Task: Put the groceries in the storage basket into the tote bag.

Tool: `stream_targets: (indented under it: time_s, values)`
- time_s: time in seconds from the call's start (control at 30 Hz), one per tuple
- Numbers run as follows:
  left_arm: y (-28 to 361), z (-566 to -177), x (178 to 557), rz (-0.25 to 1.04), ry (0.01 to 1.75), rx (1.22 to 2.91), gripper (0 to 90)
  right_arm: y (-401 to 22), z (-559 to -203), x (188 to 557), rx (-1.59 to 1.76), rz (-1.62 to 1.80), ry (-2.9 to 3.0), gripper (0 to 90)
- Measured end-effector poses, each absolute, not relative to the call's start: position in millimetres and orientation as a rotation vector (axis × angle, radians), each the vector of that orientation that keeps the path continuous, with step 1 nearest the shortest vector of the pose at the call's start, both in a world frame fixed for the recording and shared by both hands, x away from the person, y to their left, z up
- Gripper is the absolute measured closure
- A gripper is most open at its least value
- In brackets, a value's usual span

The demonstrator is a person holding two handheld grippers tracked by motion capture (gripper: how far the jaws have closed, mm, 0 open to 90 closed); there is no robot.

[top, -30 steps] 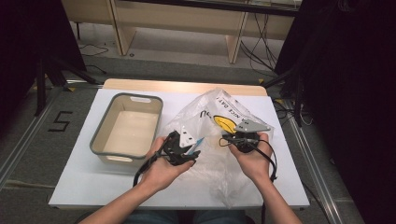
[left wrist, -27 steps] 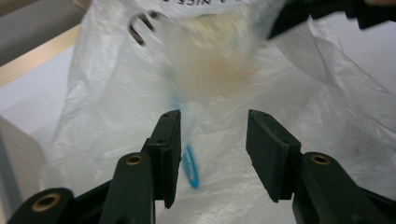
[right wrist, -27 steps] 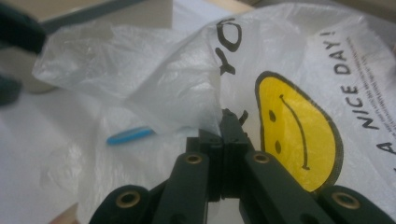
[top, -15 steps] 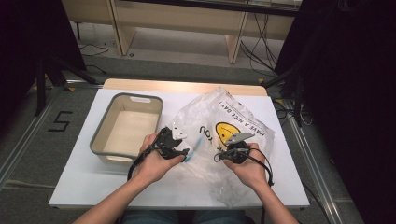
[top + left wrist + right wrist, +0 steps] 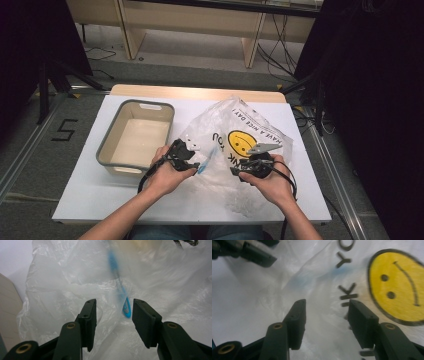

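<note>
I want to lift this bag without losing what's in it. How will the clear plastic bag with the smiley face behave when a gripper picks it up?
The plastic bag looks thin and crumpled, so it will probably sag and drape, not hold shape. The film looks glossy, so it may slip between pads. The blue item inside could slide toward the lowest fold once lifted.

It looked like a lab: a white desk (image 5: 100, 200) stood on taped grey floor (image 5: 30, 145) marked with a number, cables (image 5: 272, 55) trailing beyond wooden shelving (image 5: 200, 20).
</note>
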State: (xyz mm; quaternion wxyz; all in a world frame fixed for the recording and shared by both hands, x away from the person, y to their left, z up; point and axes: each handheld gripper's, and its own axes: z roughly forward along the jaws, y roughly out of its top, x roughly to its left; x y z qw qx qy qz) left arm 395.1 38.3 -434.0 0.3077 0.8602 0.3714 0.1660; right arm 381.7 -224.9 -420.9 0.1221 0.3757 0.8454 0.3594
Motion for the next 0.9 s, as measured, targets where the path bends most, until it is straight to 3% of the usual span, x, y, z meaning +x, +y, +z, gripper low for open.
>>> stream_targets:
  time_s: [0.53,0.9]
  values:
    - [40,-439,393,0.439,0.986,2.275,54.1,-311,-436,365,1.428,0.786,2.355,46.3]
    - [43,-439,389,0.444,0.984,2.271,53.8,-318,-449,363,1.568,0.699,2.343,45.1]
